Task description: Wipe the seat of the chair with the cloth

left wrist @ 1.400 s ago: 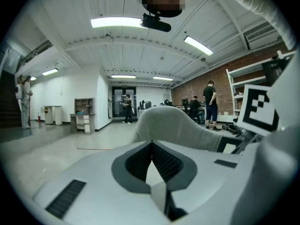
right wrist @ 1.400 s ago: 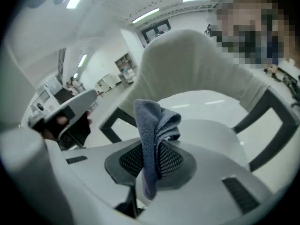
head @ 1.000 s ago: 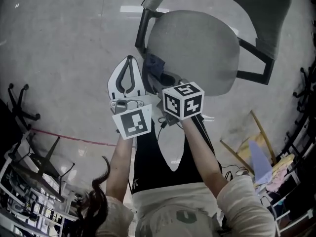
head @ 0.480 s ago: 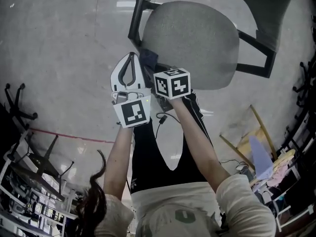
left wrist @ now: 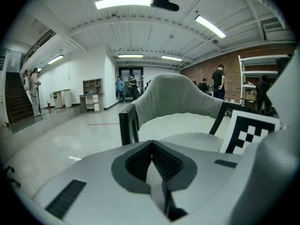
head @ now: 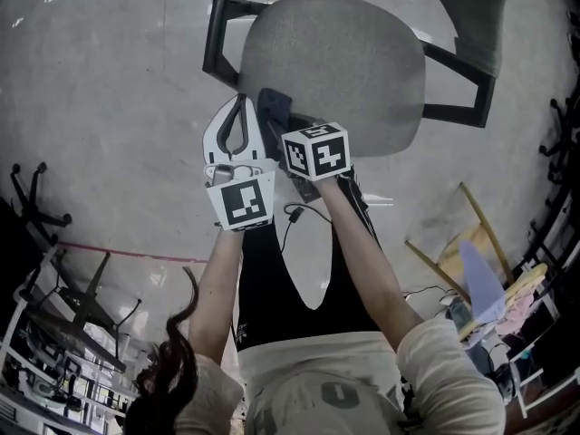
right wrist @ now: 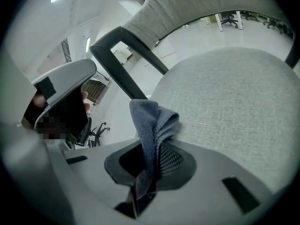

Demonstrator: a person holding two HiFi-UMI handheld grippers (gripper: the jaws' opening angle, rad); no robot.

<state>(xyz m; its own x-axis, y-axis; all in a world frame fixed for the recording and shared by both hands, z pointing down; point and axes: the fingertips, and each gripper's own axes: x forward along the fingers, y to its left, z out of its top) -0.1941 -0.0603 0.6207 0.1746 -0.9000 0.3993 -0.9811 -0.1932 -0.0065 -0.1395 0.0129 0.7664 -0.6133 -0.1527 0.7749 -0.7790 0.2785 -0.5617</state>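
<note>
The chair's grey fabric seat (head: 335,62) fills the top of the head view, with black arm frames on both sides and a grey backrest behind. My right gripper (head: 276,116) is shut on a dark blue-grey cloth (head: 275,107) at the seat's near left edge. In the right gripper view the cloth (right wrist: 152,130) stands up between the jaws, just short of the seat (right wrist: 234,97). My left gripper (head: 237,120) is beside the right one, shut and holding nothing; its view looks at the seat (left wrist: 197,139) and backrest (left wrist: 176,97).
The black armrest frame (head: 217,43) stands just left of the grippers, another (head: 467,89) on the right. Office chair bases (head: 36,198) and racks lie at the left; wooden frames and clutter (head: 471,261) at the right. People stand far off (left wrist: 124,86).
Both grippers have moved forward to the seat's near left edge, and the chair now sits lower and more to the left in the head view. The cloth stays clamped in the right gripper.
</note>
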